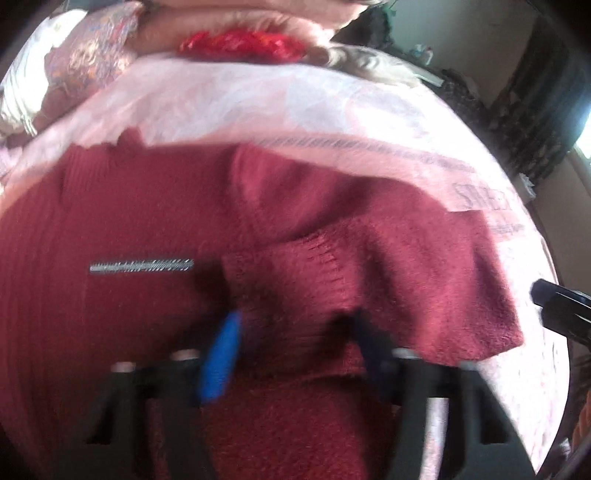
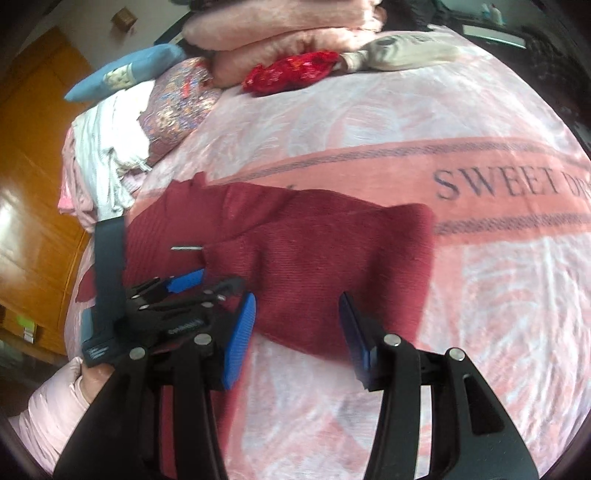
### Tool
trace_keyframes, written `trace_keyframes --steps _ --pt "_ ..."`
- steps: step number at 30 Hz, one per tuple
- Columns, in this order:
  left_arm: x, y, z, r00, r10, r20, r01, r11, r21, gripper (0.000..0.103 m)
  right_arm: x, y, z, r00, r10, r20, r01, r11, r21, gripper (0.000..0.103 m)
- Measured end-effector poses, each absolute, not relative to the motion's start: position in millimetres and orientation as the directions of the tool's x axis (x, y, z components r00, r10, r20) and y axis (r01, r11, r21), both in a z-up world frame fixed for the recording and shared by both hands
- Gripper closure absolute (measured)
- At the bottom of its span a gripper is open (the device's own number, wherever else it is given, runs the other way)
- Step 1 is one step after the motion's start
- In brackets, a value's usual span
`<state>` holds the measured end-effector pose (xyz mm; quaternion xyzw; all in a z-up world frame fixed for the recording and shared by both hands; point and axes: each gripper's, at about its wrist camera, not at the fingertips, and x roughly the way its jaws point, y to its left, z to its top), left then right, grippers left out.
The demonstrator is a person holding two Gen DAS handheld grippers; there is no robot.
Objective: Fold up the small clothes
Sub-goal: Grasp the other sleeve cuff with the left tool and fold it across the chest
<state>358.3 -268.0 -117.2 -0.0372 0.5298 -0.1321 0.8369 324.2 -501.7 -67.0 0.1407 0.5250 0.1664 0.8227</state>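
Observation:
A dark red knit garment (image 2: 295, 251) with a short silver zipper (image 2: 186, 248) lies partly folded on the pink bedspread (image 2: 406, 122). In the left wrist view the garment (image 1: 147, 221) fills the frame, zipper (image 1: 142, 266) at left, one flap folded over at right. My left gripper (image 1: 291, 332) is open, its blue pad and dark pad pressed into the knit on either side of a fold. It also shows in the right wrist view (image 2: 207, 282) over the garment's left part. My right gripper (image 2: 297, 317) is open and empty, just above the garment's near edge.
Folded pink blankets (image 2: 280, 33), a red cloth (image 2: 291, 70), a patterned cushion (image 2: 177, 99), a blue pillow (image 2: 122, 77) and white laundry (image 2: 107, 144) lie at the bed's far and left side. A wooden wardrobe (image 2: 33, 147) stands at left.

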Motion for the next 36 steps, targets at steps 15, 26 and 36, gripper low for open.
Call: trace_keyframes --steps 15,26,36 --pt "355.0 -110.2 -43.3 0.581 -0.186 -0.792 0.080 0.982 -0.172 0.084 346.9 -473.9 -80.6 0.346 0.481 -0.806 -0.092 0.872 0.481 0.057" --pt "366.5 -7.6 -95.5 0.498 -0.106 -0.861 -0.073 0.984 -0.163 0.080 372.7 -402.9 -129.2 0.187 0.572 -0.799 -0.080 0.819 0.568 0.055" --pt "366.7 15.7 -114.0 0.446 0.012 -0.895 -0.087 0.996 -0.031 0.065 366.4 -384.7 -137.3 0.167 0.407 -0.898 -0.096 0.913 0.396 0.088"
